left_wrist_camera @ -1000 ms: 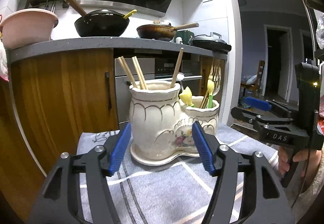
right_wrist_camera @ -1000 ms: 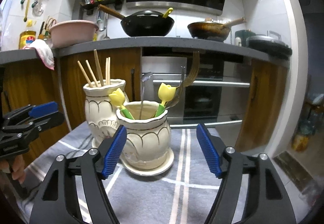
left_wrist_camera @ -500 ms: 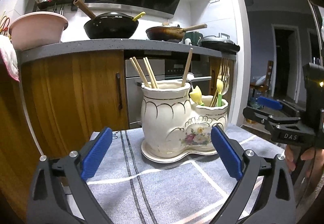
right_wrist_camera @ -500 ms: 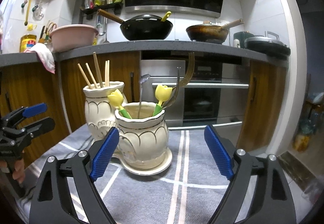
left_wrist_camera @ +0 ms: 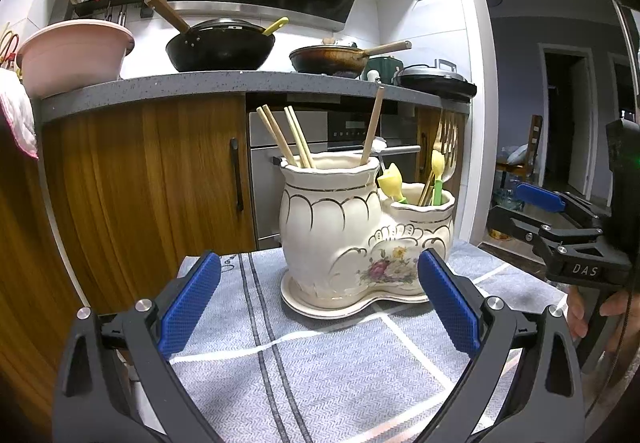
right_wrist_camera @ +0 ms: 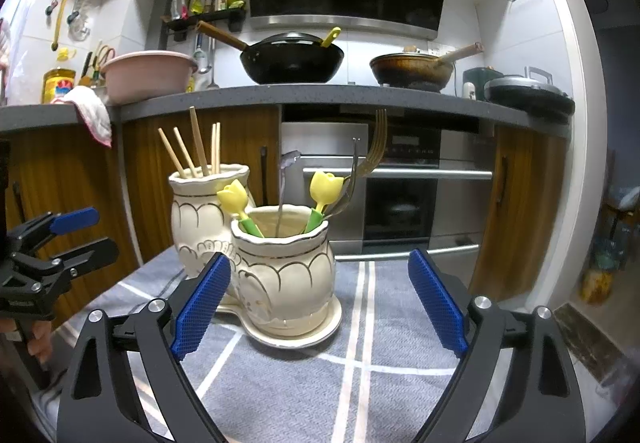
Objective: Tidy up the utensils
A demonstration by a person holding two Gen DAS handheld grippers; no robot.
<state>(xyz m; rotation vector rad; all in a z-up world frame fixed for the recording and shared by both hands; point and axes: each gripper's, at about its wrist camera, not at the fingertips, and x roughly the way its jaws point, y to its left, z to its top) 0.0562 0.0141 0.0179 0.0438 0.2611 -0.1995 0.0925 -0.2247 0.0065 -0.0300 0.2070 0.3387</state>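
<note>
A cream ceramic double-pot utensil holder (left_wrist_camera: 340,235) stands on a grey striped cloth (left_wrist_camera: 320,363). Its taller pot holds several wooden chopsticks (left_wrist_camera: 296,141); its shorter pot (right_wrist_camera: 286,267) holds two yellow tulip-topped utensils (right_wrist_camera: 326,187), a gold fork (right_wrist_camera: 376,147) and a thin spoon. My left gripper (left_wrist_camera: 318,297) is open and empty, just in front of the holder. My right gripper (right_wrist_camera: 320,307) is open and empty, in front of the shorter pot. Each gripper shows at the edge of the other's view.
Behind the cloth are wooden cabinets (left_wrist_camera: 140,195) and an oven (right_wrist_camera: 400,199). The grey countertop (right_wrist_camera: 320,95) carries a black wok, a brown pan, a pink basin (right_wrist_camera: 148,75) and a lidded pot. A doorway (left_wrist_camera: 564,115) opens at right.
Both grippers have drawn back from the holder and their jaws have opened wider. The holder and its utensils have not moved.
</note>
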